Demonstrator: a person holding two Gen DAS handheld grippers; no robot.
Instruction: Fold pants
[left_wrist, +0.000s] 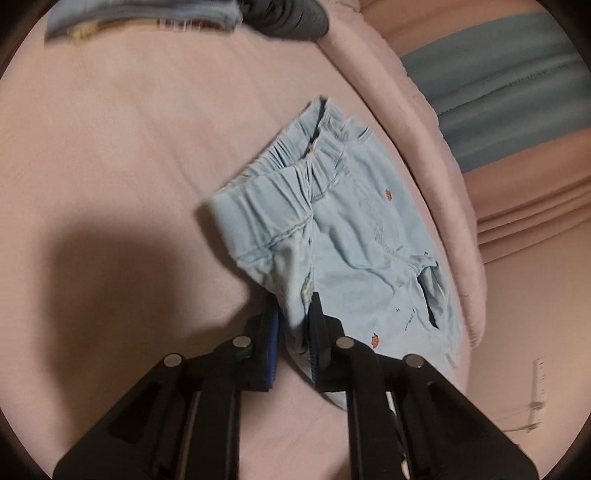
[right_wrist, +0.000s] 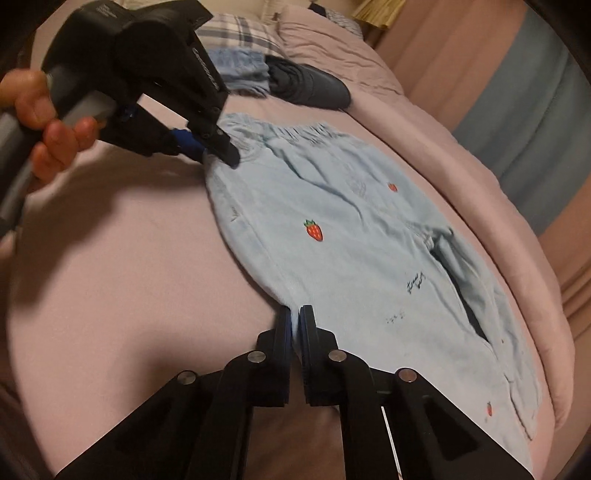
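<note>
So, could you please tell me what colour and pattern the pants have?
The pants are light blue with small red strawberries, clearest in the right wrist view.

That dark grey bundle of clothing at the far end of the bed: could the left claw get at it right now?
Probably not yet. The left claw is clamped on the edge of the light blue strawberry-print pants; it would have to let go first. Otherwise the pink sheet toward the dark grey bundle looks unobstructed.
</note>
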